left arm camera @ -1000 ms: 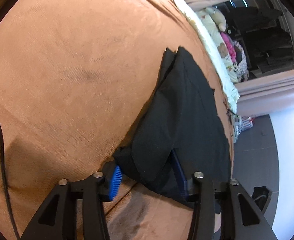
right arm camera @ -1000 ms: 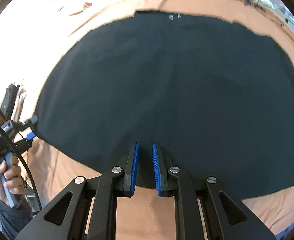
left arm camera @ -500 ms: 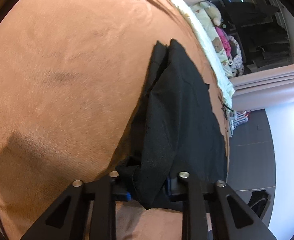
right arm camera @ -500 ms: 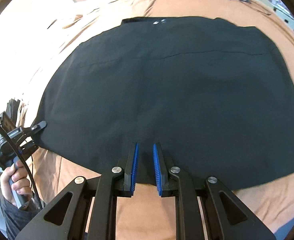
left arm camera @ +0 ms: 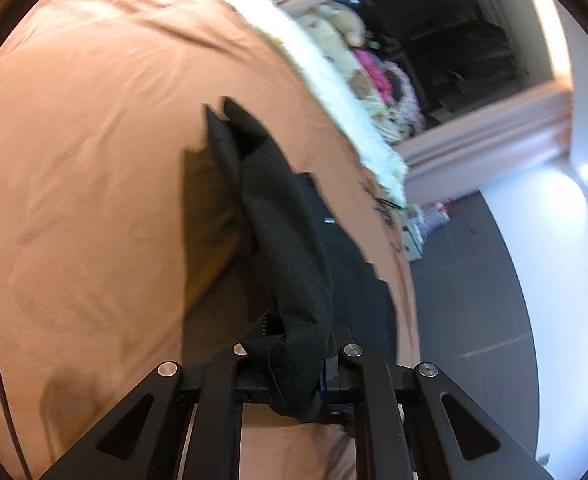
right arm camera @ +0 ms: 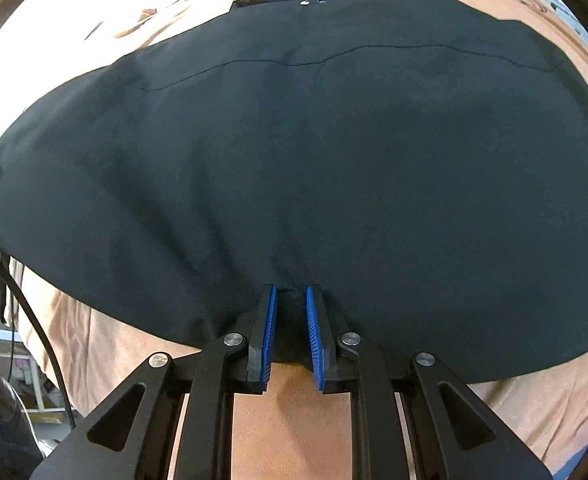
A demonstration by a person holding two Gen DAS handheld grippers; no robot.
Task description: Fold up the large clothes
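On the tan bedspread (right arm camera: 534, 412), both tongs, left (left arm camera: 294, 364) and right (right arm camera: 291, 320), clamp the black garment's (right arm camera: 294, 152) edge.

No readable text shows anywhere, though distant clutter is blurred.

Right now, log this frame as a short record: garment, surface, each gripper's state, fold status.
garment: black garment, spread over most of the bedspread
surface: orange-brown bedspread
left gripper: shut on a bunched edge, lifted off the bed
right gripper: fingers closed on the near hem
fold status: not yet folded over
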